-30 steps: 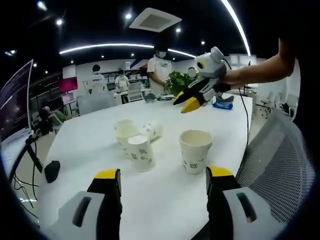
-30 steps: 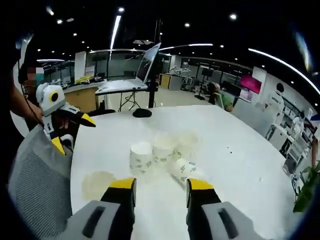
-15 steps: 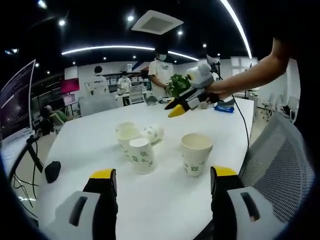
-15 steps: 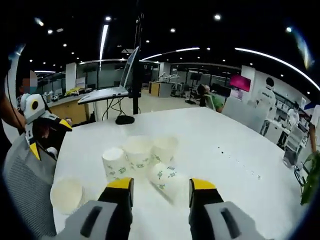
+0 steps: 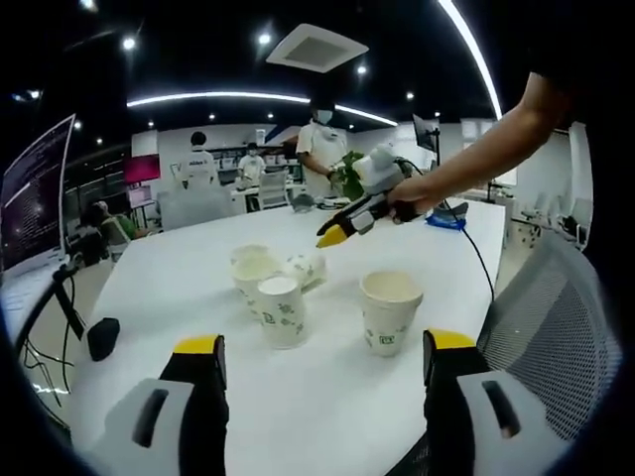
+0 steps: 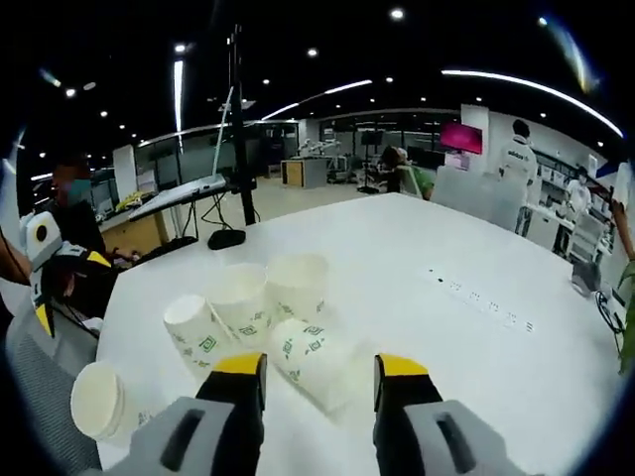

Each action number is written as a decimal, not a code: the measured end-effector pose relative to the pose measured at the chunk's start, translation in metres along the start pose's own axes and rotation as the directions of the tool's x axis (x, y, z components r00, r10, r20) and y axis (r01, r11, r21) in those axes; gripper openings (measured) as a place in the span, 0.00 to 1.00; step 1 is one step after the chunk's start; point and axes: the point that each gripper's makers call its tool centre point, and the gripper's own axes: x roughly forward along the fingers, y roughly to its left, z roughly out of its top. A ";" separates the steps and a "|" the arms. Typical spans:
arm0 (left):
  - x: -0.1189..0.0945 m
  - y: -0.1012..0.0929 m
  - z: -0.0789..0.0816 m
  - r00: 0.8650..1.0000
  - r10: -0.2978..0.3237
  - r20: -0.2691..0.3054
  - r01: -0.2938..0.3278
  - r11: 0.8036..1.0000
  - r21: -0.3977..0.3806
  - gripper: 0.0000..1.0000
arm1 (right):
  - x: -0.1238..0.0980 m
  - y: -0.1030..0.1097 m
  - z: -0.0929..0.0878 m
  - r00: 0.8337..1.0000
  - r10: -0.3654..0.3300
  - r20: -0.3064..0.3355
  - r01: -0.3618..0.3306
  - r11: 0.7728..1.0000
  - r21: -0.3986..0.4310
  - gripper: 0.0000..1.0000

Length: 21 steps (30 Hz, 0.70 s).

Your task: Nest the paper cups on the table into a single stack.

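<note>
Several white paper cups with green print stand on a white table point(image 5: 169, 288). One upright cup point(image 5: 390, 312) stands apart at the right. An upside-down cup point(image 5: 283, 309) is in front of two upright cups point(image 5: 253, 270), and one cup lies on its side point(image 5: 306, 266). My left gripper point(image 5: 325, 347) is open, short of them, near the table's edge. My right gripper point(image 5: 332, 236) hovers over the lying cup. In the right gripper view the lying cup point(image 6: 310, 355) sits just ahead of my open right gripper point(image 6: 319, 367), and my left gripper point(image 6: 45, 273) is at far left.
A mesh chair point(image 5: 541, 317) is at the table's right edge. A black object point(image 5: 102, 337) and a cable lie at the left. A monitor point(image 5: 35, 208) stands at the left, and a black stand base point(image 6: 226, 238) rests on the far table. People stand behind.
My right gripper has come down and closer to the cup cluster; the lying cup now sits just ahead of its jaws. The left gripper has barely moved.
</note>
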 end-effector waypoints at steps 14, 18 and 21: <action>0.002 0.002 0.002 1.000 0.009 0.025 -0.009 1.000 0.001 0.93 | 0.018 -0.011 -0.003 0.999 0.021 0.026 -0.023 0.995 0.092 0.30; 0.002 0.002 0.001 1.000 0.007 0.022 -0.007 1.000 0.000 0.95 | 0.024 -0.007 -0.004 0.999 0.041 0.029 -0.047 0.973 0.228 0.18; 0.003 0.001 0.000 1.000 0.000 0.017 0.000 1.000 -0.005 0.95 | 0.030 -0.008 -0.010 0.999 0.038 0.014 -0.040 0.971 0.235 0.18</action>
